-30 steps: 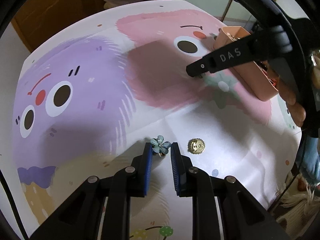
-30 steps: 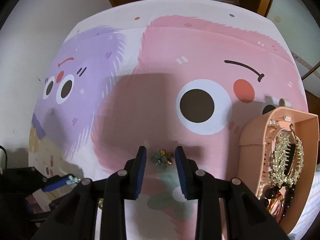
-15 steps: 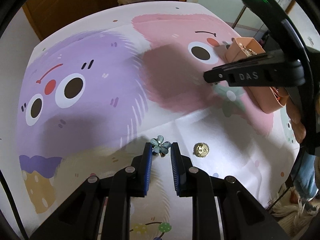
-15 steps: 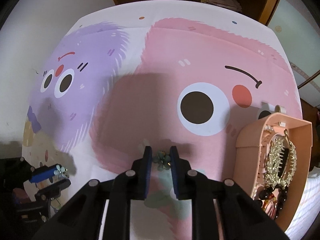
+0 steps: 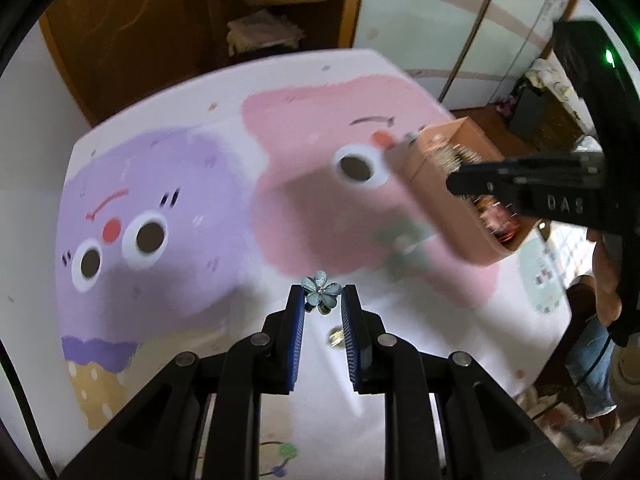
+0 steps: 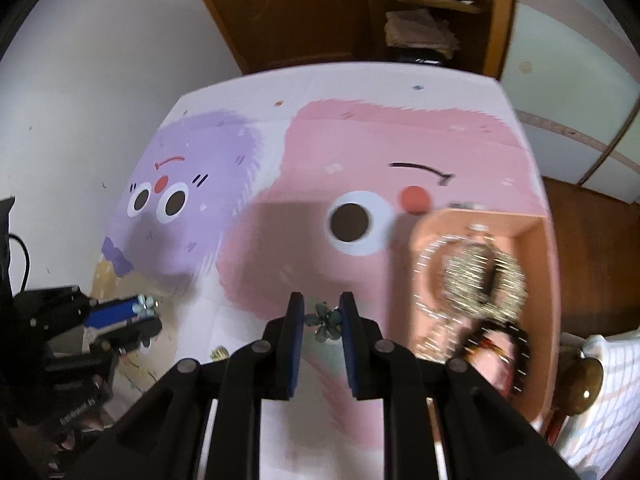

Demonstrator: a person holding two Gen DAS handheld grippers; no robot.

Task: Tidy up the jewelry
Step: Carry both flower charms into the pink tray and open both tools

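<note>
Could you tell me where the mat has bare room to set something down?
The purple face and the pink stretch around the big eye are bare. It is crowded at the right edge, where the pink tray is full of jewelry, and near the gold piece at the front.

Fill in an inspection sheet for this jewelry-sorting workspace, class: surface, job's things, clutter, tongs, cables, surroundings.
Surface: cartoon-print cloth covering the table.
Job's things: pale blue flower piece; dark green flower piece; small gold piece on the cloth; pink tray holding necklaces.
Clutter: nothing seen.
Tongs: left tongs shut on the pale blue flower piece; right tongs shut on the dark green flower piece.
Cables: black cable at left edge.
Surroundings: wooden shelf behind.
</note>
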